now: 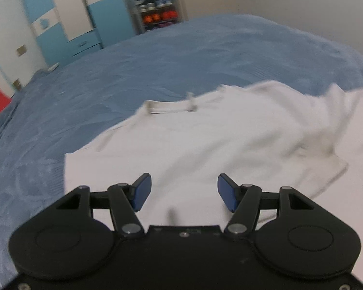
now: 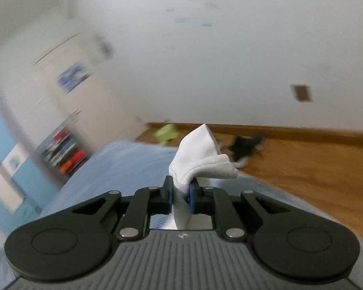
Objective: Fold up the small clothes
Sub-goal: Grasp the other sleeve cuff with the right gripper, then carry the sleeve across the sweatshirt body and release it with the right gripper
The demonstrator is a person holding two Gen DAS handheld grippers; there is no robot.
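Left tongs (image 1: 184, 193) are wide apart w/ nothing in them, just above the near part of the white shirt (image 1: 205, 145). Right tongs (image 2: 180, 194) are squeezed tight on a bit of white cloth (image 2: 200, 159), prob. a sleeve or edge of the same shirt, but can't tell for sure. That bit sticks up past the blue pads (image 2: 192, 199), lifted off the blue bed (image 1: 109, 84).

The shirt lies spread on the bed, nearer the right side, collar (image 1: 169, 107) pointing to the far edge. Its right part is bunched up & wrinkly.

Step looks like: bring the lifted bit over the shirt to make a fold. To do it well:
- keep right tongs squeezed so the cloth doesn't slip
- move slow & low so the fold lands flat
- left tongs could press down on the near part so the shirt stays put
- line the edge up w/ the collar, then let go.

The bunched part may fold crooked, so smooth it first.
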